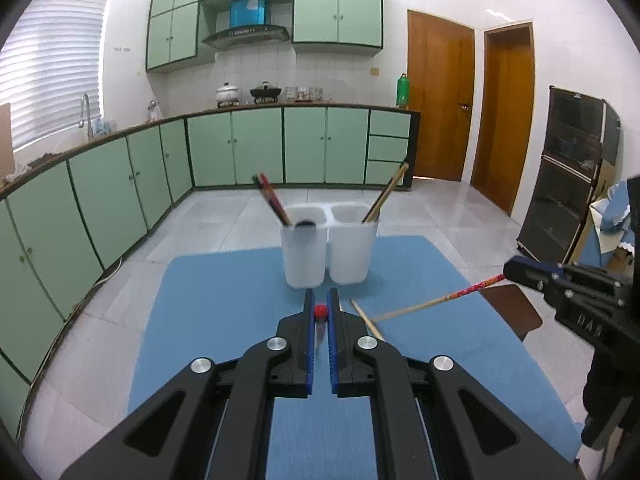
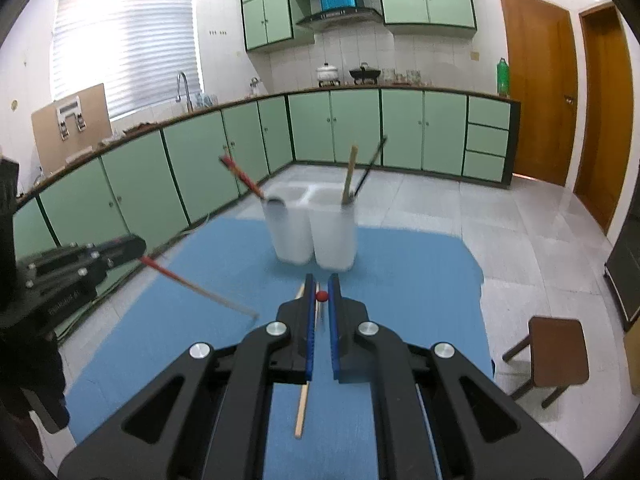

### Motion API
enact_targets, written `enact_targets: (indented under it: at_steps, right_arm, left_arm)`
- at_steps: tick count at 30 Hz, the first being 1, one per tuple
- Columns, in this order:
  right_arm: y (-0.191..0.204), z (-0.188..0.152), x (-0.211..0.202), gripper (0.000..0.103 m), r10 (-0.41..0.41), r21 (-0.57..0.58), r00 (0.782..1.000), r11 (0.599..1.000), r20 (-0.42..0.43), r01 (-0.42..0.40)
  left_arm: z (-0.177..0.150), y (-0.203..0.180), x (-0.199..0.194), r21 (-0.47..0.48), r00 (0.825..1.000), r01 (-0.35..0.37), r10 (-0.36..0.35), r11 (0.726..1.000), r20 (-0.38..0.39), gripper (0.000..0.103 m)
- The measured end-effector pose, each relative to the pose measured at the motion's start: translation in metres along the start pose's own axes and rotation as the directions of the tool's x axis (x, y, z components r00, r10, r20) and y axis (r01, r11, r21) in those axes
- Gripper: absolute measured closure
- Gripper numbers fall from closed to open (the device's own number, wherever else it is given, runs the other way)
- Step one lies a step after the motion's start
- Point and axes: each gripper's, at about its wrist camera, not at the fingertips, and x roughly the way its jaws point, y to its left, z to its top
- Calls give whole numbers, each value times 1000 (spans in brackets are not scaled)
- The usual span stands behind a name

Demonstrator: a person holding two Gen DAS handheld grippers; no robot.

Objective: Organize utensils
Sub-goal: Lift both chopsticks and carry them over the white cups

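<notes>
You face an L-shaped run of pale green base cabinets (image 1: 256,148) under matching wall cabinets (image 1: 336,14), a range hood (image 1: 246,36) between them, a blinded window (image 2: 128,40) bright at left, wooden doors (image 1: 440,96) right, pale floor tiles (image 2: 500,216)

Your left gripper (image 1: 321,312) and right gripper (image 2: 321,295) are matte black; blue-lined fingers (image 1: 309,344); round silver bolts (image 1: 277,344); faint embossed lettering.

My left wrist camera looks forward and downward along its fingers, close over the blue table (image 1: 224,300); my right one does likewise from just beside it; both share the white twin holder (image 1: 328,252) (image 2: 312,236), green cabinets (image 1: 256,144) (image 2: 352,124) and each other's gripper.
</notes>
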Motion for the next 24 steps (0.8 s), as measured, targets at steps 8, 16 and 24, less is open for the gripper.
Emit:
enact_targets:
  at_steps: [8,16,24]
  right_arm:
    - [-5,54,0,98,38,-21,999,999,32,-38]
    - [-8,97,0,98,57,-48,996,997,70,-54]
    - [-9,167,0,98,58,-64,984,997,170,-47]
  left_arm:
    - [29,-1,9,-3,999,45,-45,999,22,97]
    - [63,-1,4,12,995,58,-59,998,84,97]
    - [126,0,-7,20,971,42,-46,999,234,97]
